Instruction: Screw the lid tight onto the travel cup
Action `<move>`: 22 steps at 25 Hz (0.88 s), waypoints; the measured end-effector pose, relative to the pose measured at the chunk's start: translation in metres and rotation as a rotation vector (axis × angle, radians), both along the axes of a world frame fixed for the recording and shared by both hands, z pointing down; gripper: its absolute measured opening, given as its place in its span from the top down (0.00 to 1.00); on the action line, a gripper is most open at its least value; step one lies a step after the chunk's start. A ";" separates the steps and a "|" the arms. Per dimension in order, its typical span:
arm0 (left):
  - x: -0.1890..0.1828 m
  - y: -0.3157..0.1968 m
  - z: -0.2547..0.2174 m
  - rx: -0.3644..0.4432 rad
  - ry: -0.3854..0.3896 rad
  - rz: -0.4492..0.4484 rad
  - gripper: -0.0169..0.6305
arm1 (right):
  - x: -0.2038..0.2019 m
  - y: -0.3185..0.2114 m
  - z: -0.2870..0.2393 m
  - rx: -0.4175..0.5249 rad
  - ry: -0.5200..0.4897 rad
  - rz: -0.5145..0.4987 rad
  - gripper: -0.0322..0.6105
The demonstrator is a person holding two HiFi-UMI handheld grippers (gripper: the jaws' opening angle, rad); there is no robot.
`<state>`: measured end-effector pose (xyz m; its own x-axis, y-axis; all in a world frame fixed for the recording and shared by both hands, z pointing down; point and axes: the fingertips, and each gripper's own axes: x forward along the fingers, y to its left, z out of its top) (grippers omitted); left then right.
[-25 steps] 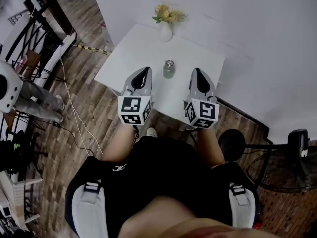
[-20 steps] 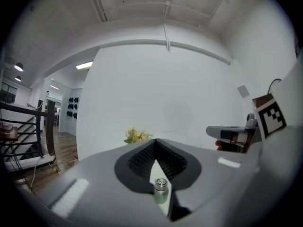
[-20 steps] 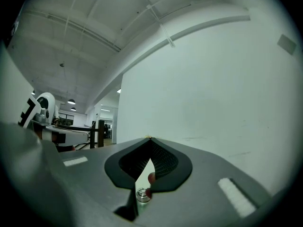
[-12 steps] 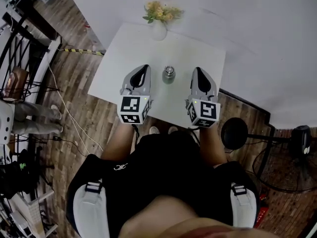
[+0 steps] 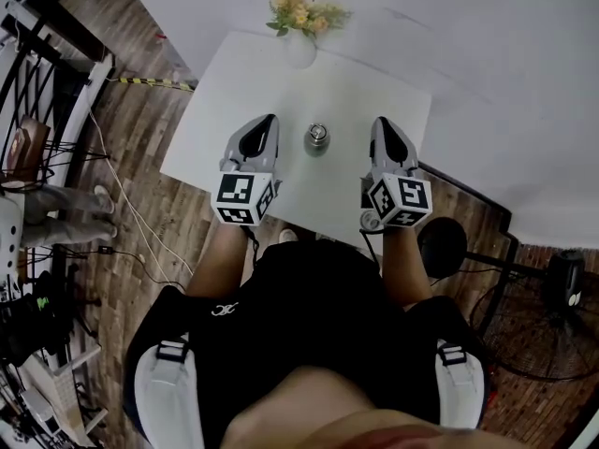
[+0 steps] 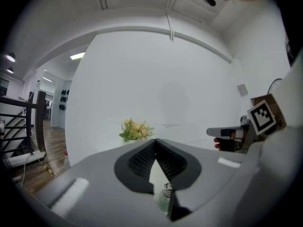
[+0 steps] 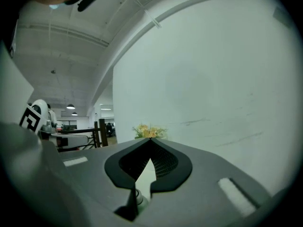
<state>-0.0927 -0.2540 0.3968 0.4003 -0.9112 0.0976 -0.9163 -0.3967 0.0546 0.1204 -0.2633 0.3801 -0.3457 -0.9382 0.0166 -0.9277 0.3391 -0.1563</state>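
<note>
The setting is a white worktop set against a white wall, with a plank floor to the left and right. A vase of flowers stands at the far edge, well apart from the work area, so it does not obstruct either hand.

The cup stands upright near the centre of the worktop. It is free of both tools. A metal lid sits on top of it. The pictures do not show whether the thread is fully seated.

The left tool hangs just left of the cup. The right tool hangs to its right, a little further off. Both point roughly level toward the far wall. This flanking position suits a two-handed operation: one tool can brace the body while the other turns the lid.

Tool state:
- Left tool: jaws fully together, nothing held. In its own view the cup shows only through the low gap behind the tips, beyond the jaws.
- Right tool: jaws fully together, nothing held. The cup shows in the same way.

Judgement: the task is at the approach stage, with no contact made. Each tool must open before it can close on the cup or lid. The cup is narrow and unsupported, so a one-sided push could tip it.
</note>
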 end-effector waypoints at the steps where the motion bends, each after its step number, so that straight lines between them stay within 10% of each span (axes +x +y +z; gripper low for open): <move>1: 0.002 -0.001 0.002 -0.001 0.007 0.018 0.89 | -0.002 -0.004 0.000 0.007 -0.005 -0.033 0.95; 8: 0.018 -0.007 0.032 -0.047 0.009 0.169 0.82 | -0.011 -0.022 0.023 -0.022 0.062 -0.226 0.95; 11: 0.027 -0.005 0.051 -0.074 -0.007 0.238 0.70 | -0.025 -0.017 0.035 -0.046 0.040 -0.402 0.71; 22: 0.073 0.007 0.128 -0.205 -0.108 0.369 0.47 | -0.042 -0.015 0.102 -0.182 0.289 -0.724 0.63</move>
